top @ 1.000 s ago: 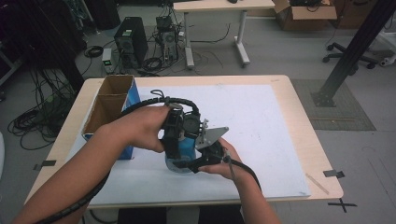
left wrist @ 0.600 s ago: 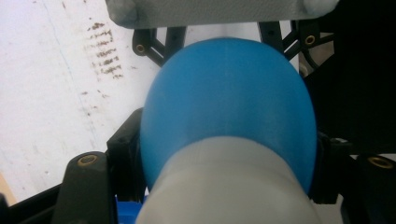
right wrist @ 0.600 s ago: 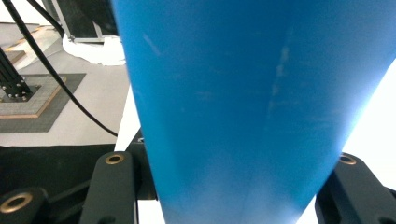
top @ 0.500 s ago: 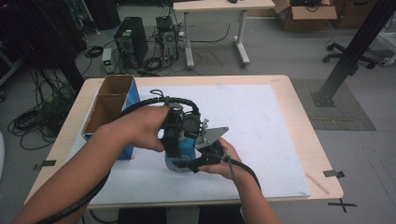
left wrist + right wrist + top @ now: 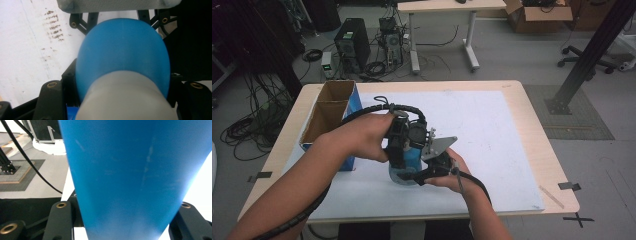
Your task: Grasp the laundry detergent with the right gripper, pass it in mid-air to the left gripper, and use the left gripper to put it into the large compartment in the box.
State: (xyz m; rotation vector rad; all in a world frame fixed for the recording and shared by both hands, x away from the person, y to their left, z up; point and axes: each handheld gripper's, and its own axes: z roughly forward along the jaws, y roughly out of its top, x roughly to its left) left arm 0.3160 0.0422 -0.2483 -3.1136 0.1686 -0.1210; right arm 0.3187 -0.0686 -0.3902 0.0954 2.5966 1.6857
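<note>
The left gripper points down from above onto a blue bottle, and its jaws have just been closing; in the left gripper view they stand on either side of the bottle's rounded blue upper part, close against it, so they look clamped on it. A pale grey part, seemingly the bottle's cap or neck, sits nearest that camera. The right gripper comes in from the side, low and near the person's body, and is closed tight on the bottle's body; in the right gripper view the blue wall rises between its two black jaws.

The bottle stands upright on the white sheet that covers the tabletop, toward the near edge and a little left of the middle, with both hands wrapped around the grippers over it. Just to its left, near but apart, an open cardboard box with a blue side lies along the left edge of the tabletop.

As a judgement: both grips are now set, one steadying the body and one on the top. That is the preparation done. The work itself, likely twisting or pulling the top off, or lifting the bottle toward the box, appears not yet begun; the bottle looks whole and rests on the sheet.
</note>
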